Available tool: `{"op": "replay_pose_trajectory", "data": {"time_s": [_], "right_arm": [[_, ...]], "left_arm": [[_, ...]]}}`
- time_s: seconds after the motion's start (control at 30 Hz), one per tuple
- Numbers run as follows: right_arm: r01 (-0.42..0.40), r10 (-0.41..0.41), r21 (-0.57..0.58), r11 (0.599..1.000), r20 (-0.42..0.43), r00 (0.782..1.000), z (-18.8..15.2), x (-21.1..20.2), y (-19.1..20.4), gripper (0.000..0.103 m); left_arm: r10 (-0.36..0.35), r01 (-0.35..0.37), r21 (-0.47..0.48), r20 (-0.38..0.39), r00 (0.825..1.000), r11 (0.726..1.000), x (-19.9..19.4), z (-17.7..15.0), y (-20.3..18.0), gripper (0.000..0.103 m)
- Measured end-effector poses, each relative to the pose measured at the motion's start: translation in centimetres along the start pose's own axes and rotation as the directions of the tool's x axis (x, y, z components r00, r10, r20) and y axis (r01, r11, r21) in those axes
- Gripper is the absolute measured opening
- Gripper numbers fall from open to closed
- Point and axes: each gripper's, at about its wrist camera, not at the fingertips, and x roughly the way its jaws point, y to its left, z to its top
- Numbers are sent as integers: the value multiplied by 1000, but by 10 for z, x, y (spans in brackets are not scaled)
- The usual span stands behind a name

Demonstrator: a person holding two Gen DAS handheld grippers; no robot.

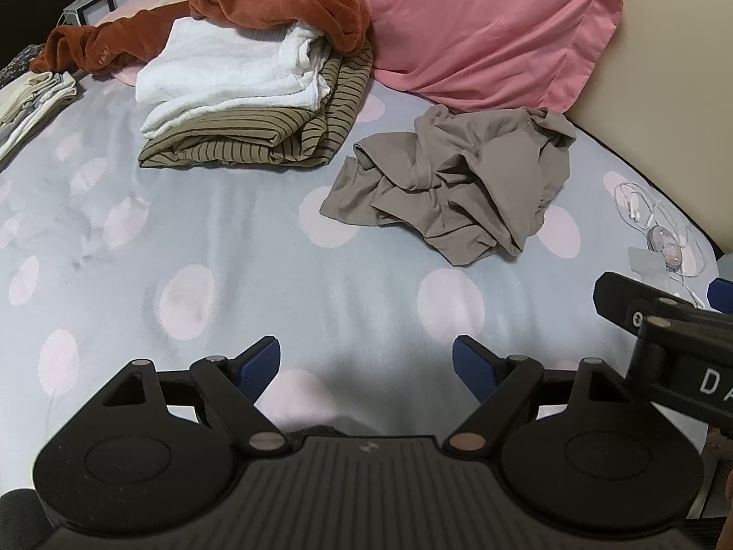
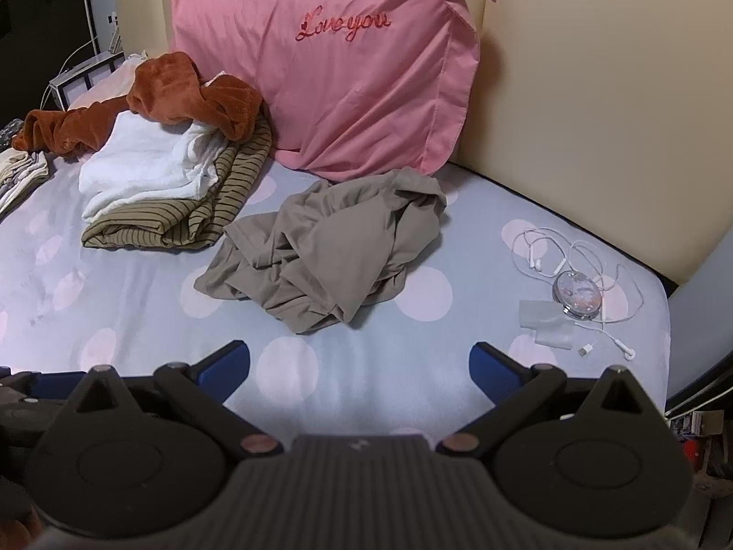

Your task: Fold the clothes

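A crumpled taupe garment (image 1: 458,183) (image 2: 330,252) lies on the polka-dot bed sheet (image 1: 229,238) (image 2: 114,293), ahead of both grippers. My left gripper (image 1: 366,366) hovers low over the sheet, open, nothing between its blue pads. In the right wrist view my right gripper (image 2: 359,366) is also open and empty, a short way in front of the garment. Part of the right gripper's body (image 1: 664,330) shows at the right edge of the left wrist view.
A folded white garment (image 1: 229,73) (image 2: 146,169) sits on a folded olive striped one (image 1: 256,137) (image 2: 183,215), with a rust fleece (image 1: 256,9) (image 2: 183,91) behind. A pink pillow (image 1: 481,23) (image 2: 357,73) leans on the cream headboard (image 2: 595,114). White earphones (image 2: 572,266) and a small round case (image 2: 577,295) lie at right. Folded pale clothes (image 1: 32,105) are at left.
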Motion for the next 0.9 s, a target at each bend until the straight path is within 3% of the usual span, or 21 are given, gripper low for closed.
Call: {"op": "replay_pose_trajectory", "data": {"time_s": [0.37,0.57,0.77,0.9], "right_arm": [[-37,37,-23,999,17,999,22,28,-5,103],[-94,96,-38,995,40,995,44,55,-10,102],[-103,102,-96,990,-16,995,55,94,5,101],[-111,105,-135,985,-53,993,62,120,15,87]], "left_arm": [[-23,23,39,12,1000,999,31,26,-4,83],[-128,126,44,27,991,991,61,51,-1,83],[-142,142,78,-10,990,987,94,64,3,83],[-156,159,104,-35,987,982,117,68,4,82]]}}
